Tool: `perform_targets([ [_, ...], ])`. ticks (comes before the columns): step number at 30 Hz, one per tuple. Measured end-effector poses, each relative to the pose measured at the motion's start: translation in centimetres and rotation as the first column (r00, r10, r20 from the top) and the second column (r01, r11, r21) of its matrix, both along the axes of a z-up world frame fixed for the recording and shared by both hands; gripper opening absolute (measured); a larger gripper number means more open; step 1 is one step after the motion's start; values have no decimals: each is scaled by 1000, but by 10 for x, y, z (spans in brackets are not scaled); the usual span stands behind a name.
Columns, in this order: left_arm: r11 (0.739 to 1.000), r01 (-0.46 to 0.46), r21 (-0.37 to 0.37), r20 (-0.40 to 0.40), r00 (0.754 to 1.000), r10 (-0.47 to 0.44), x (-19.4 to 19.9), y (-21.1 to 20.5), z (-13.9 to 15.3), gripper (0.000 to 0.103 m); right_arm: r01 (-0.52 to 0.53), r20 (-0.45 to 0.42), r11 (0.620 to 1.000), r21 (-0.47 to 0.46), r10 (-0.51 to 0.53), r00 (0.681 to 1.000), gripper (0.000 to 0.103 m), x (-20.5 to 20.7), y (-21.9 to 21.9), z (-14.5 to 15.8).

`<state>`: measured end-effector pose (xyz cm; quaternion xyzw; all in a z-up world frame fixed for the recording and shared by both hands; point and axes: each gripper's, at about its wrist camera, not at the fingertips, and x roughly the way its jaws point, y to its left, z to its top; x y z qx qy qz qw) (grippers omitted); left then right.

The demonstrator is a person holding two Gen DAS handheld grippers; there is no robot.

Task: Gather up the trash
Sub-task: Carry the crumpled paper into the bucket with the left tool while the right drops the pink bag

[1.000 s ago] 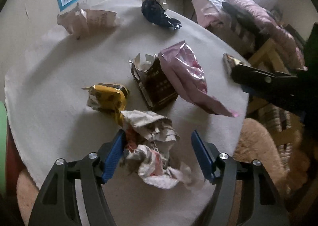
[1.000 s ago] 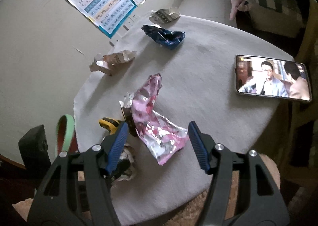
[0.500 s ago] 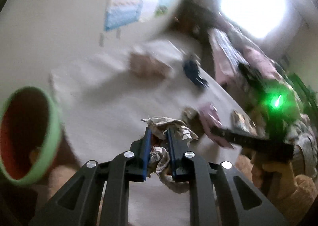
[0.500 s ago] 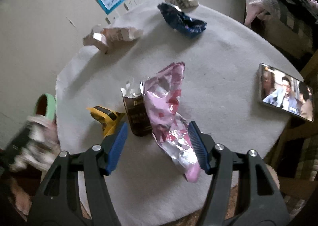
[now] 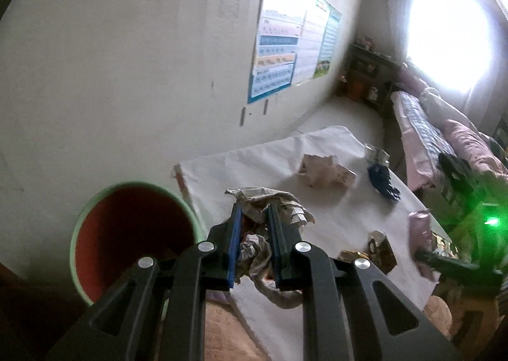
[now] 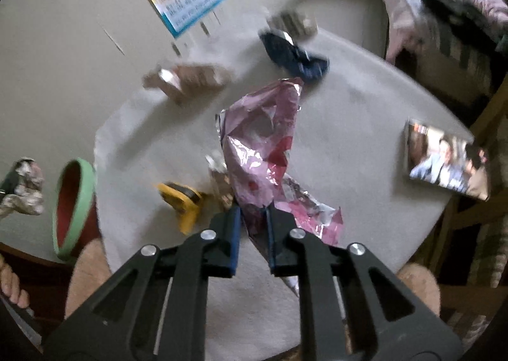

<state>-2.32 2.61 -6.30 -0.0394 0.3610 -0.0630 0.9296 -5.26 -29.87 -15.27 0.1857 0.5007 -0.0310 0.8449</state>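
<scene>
A: What has the left gripper [image 5: 254, 227] got?

B: Its jaws are pinched tight on a crumpled wad of grey-and-white printed paper [image 5: 270, 199], which bulges out above and hangs below the blue pads. The wad is held up off the round white cloth-covered tabletop [image 5: 336, 221], near that tabletop's edge and beside a round bin with a pale green rim and red inside [image 5: 127, 234].

A: And the right gripper [image 6: 252, 218]?

B: Its jaws have just been closing, and they now clamp the lower part of a shiny pink foil snack bag [image 6: 263, 145]. The bag stands up from the pads toward the middle of the tabletop, its torn end trailing off to the right.

A: What else lies there?

B: A crushed yellow wrapper [image 6: 182, 202] just left of the pink bag, with a dark brown torn packet [image 5: 382, 248] close behind it. Farther back, a crumpled tan paper bag [image 6: 187, 81], a dark blue crinkled wrapper [image 6: 295, 56] and, beyond that, what may be a small silvery packet [image 6: 292, 23] (it is too blurred to be sure).

A: Anything not trash?

B: A smartphone playing a video [image 6: 446, 159] lies flat near the right edge, well apart from both grippers
</scene>
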Motion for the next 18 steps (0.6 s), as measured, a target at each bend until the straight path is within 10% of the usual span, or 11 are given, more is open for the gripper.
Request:
perform_targets([
  [18,989,-133,60,-7,991,134,-6,30,-9,14,-248,99,965,81,240,966,14,15,91,34],
])
